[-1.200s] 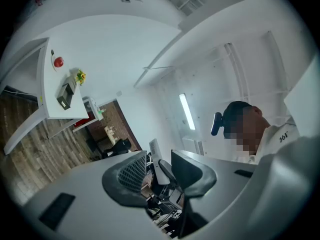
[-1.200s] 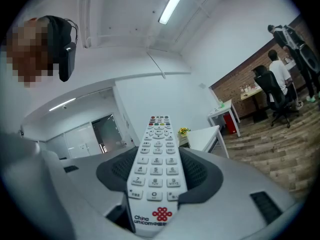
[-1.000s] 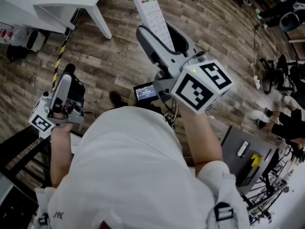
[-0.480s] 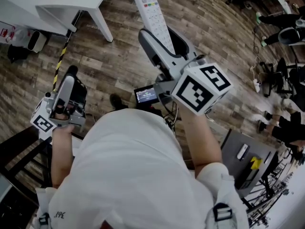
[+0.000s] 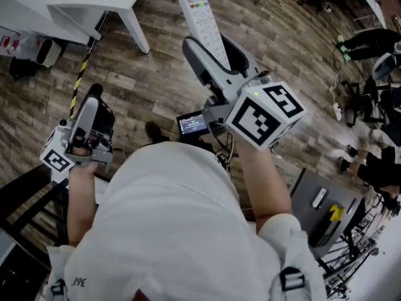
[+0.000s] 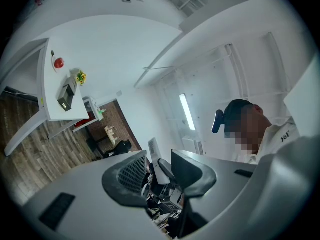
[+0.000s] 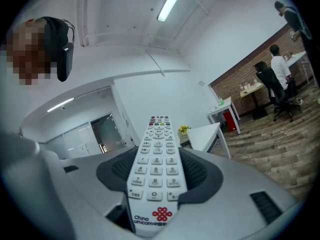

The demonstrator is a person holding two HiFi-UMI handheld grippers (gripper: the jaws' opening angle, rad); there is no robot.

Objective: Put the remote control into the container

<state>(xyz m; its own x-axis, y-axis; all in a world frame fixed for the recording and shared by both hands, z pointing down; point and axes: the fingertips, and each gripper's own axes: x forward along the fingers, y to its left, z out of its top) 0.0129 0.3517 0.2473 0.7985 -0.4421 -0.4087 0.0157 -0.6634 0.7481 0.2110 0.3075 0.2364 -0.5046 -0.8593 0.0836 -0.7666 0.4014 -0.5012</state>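
Your right gripper [image 5: 210, 42] [image 7: 159, 176] is clamped on the remote control [image 5: 199, 14] [image 7: 156, 159]. Both dark pads press its long edges near the logo end, and the keypad faces the gripper camera. The rest of the remote sticks out well past the jaw tips, with the coloured buttons at the far end. In the head view that far end shows just right of the white table [image 5: 94, 5] [image 7: 205, 134], held in the air over the wood floor [image 5: 156, 86].

Your left gripper [image 5: 91, 99] [image 6: 157, 171] holds nothing. Its jaws stand a narrow gap apart. Through that gap the left gripper view catches a white strip of the remote and part of the right gripper. In the head view this gripper hangs low on your left, on your side of the table, near a yellow-and-black striped strip [image 5: 78, 74] on the floor.

On the table stand a red button [image 6: 59, 62], a small bunch of yellow flowers [image 6: 80, 76] [image 7: 184, 129] and a black box [image 6: 66, 96]. Beyond the table in the right gripper view, people [image 7: 280, 69] sit at desks along a brick wall.
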